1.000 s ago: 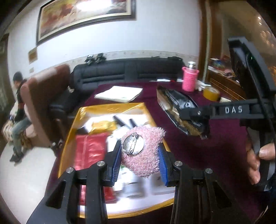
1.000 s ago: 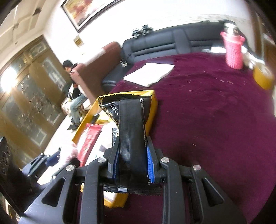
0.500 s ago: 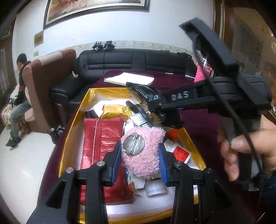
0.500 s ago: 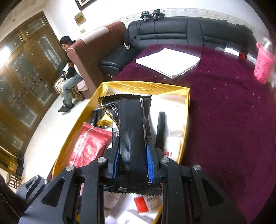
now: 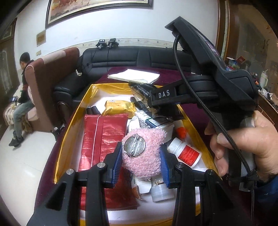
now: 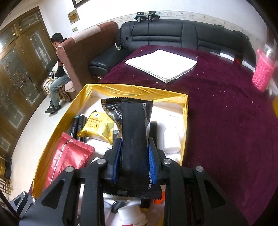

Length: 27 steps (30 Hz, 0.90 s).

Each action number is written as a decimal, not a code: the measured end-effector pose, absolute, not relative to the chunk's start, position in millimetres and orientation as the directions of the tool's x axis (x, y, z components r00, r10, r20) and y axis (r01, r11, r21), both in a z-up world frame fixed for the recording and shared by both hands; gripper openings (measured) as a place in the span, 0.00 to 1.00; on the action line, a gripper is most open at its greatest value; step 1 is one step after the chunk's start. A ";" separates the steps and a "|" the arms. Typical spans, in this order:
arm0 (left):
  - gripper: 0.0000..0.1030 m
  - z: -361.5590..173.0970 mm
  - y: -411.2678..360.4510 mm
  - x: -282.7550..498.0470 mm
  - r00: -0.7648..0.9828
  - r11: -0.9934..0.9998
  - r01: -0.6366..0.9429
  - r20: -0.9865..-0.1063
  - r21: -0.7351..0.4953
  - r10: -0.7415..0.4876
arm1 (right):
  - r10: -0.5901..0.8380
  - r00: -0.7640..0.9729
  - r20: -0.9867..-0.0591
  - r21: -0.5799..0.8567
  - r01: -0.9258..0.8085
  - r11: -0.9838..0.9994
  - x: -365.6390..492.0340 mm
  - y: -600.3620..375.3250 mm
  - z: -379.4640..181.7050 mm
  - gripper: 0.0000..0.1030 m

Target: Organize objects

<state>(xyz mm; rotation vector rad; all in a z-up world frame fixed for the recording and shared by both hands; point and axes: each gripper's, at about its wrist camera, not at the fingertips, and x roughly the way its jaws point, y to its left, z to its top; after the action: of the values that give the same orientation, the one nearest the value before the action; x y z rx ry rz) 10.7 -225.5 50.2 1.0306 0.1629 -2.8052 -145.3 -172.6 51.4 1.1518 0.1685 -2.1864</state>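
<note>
The fuzzy pink brooch (image 5: pixel 141 153), soft and light, hangs over the gold box (image 5: pixel 69 132), pinched across its plush sides by the left claw (image 5: pixel 140 162). The crinkly black packet (image 6: pixel 133 139), slippery foil, sits between the right claw's (image 6: pixel 134 159) opening jaws.

My living room at home.
I see a black leather sofa (image 6: pixel 173 36), framed painting (image 5: pixel 97 8), carved wooden doors (image 6: pixel 19 69) and maroon-covered table (image 6: pixel 225 113).
</note>
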 end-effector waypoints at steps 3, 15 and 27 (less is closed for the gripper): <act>0.37 50.3 -226.6 11.9 -0.753 -0.982 0.185 -0.649 -0.049 -0.109 | -0.479 -0.401 -0.781 0.172 0.599 -0.782 -142.8 -169.4 52.1 0.38; 0.87 68.4 -216.4 28.6 -0.776 -0.970 0.244 -0.601 -0.006 -0.192 | -0.498 -0.490 -0.716 0.150 0.588 -0.795 -100.7 -118.5 85.2 0.57; 0.99 86.2 -198.6 71.0 -0.809 -0.936 0.341 -0.478 0.093 -0.342 | -0.513 -0.656 -0.553 0.064 0.581 -0.812 -16.3 -57.3 99.5 0.79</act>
<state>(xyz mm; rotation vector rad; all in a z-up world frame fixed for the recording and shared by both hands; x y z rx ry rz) 71.0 -198.6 86.2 0.7103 -0.0039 -2.6884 -16.3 -57.3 99.5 0.7556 0.1572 -2.4091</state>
